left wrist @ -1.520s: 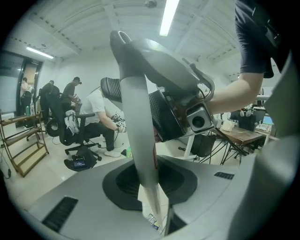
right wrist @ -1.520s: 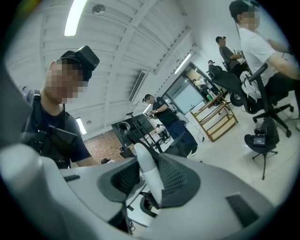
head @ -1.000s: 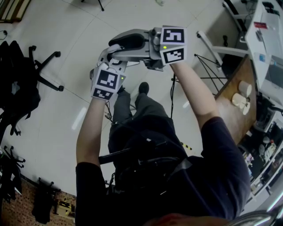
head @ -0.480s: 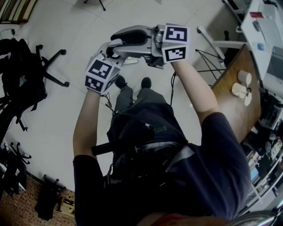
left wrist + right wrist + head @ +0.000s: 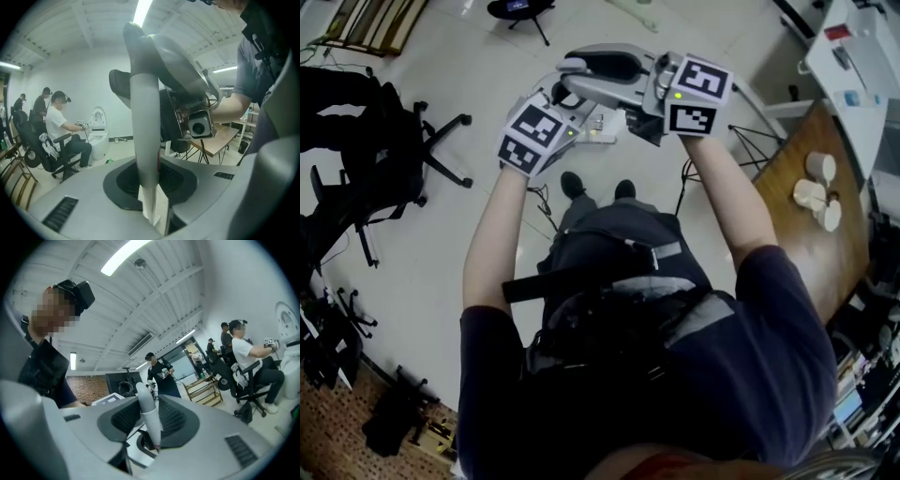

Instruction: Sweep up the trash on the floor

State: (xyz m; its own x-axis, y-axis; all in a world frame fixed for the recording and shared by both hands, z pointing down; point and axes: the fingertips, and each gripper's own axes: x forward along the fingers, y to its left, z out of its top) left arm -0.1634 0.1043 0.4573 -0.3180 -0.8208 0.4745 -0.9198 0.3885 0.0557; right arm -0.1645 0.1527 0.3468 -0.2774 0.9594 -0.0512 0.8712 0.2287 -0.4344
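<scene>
My left gripper [image 5: 567, 98] and right gripper [image 5: 578, 67] are held up close together in front of the person, over the pale floor. In the left gripper view a white-grey handle [image 5: 143, 122] stands upright between the jaws of the left gripper [image 5: 150, 187], which is shut on it. The right gripper's body [image 5: 199, 124] is just behind that handle. In the right gripper view the right gripper [image 5: 152, 427] is shut on a slim white handle [image 5: 149, 416] with a rounded tip. Whether both hold one handle I cannot tell. What hangs below is hidden, and I see no trash.
Black office chairs [image 5: 403, 159] stand at the left. A brown wooden table [image 5: 802, 225] with pale cups [image 5: 814, 192] is at the right, with a white desk [image 5: 862, 66] beyond it. The person's shoes [image 5: 574, 183] are below the grippers. Seated people [image 5: 61, 136] are across the room.
Both grippers have risen together and shifted a little to the right in the head view, still closed on the handles. The head view has swung, showing more floor at the far side.
</scene>
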